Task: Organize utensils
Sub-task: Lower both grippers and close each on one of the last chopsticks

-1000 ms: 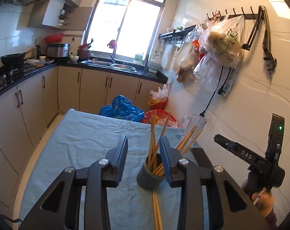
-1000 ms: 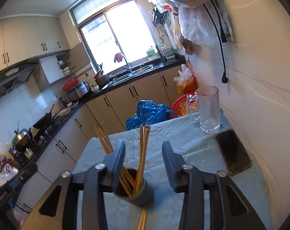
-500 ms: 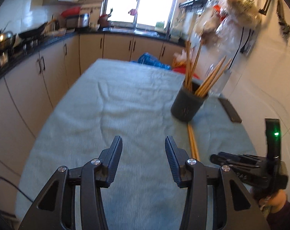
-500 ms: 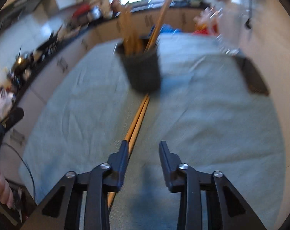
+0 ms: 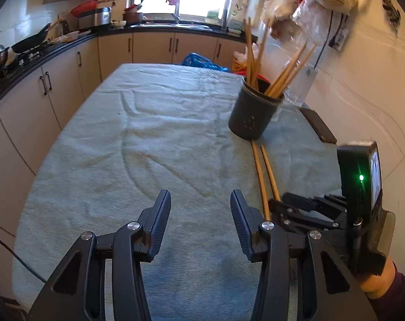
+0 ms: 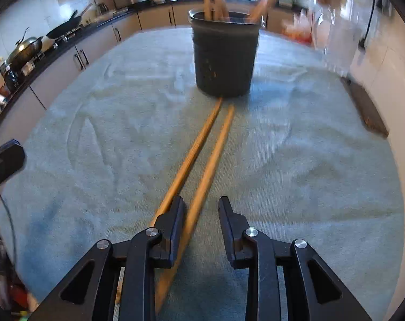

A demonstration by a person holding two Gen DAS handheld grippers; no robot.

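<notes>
right gripper (image 6: 199, 208): closing, one chopstick (image 6: 202, 184) between the jaws, not pinched yet
left gripper (image 5: 199, 203): partly open, holding nothing
chopsticks: flat on towel (image 6: 296, 147), tips by holder (image 6: 225, 53)

Two loose chopsticks (image 6: 202, 160) lie side by side on the one blue-green towel (image 5: 138, 144) that covers the table, and one dark holder (image 5: 252, 109) stands on it with about six more chopsticks (image 5: 280, 72) upright inside, though blur keeps that number rough. One clear glass mug (image 5: 296, 91) and one flat dark phone (image 5: 318, 128) sit by the wall. Two grippers are in view, the left gripper (image 5: 199, 214) and the right gripper (image 6: 201, 216).
</notes>
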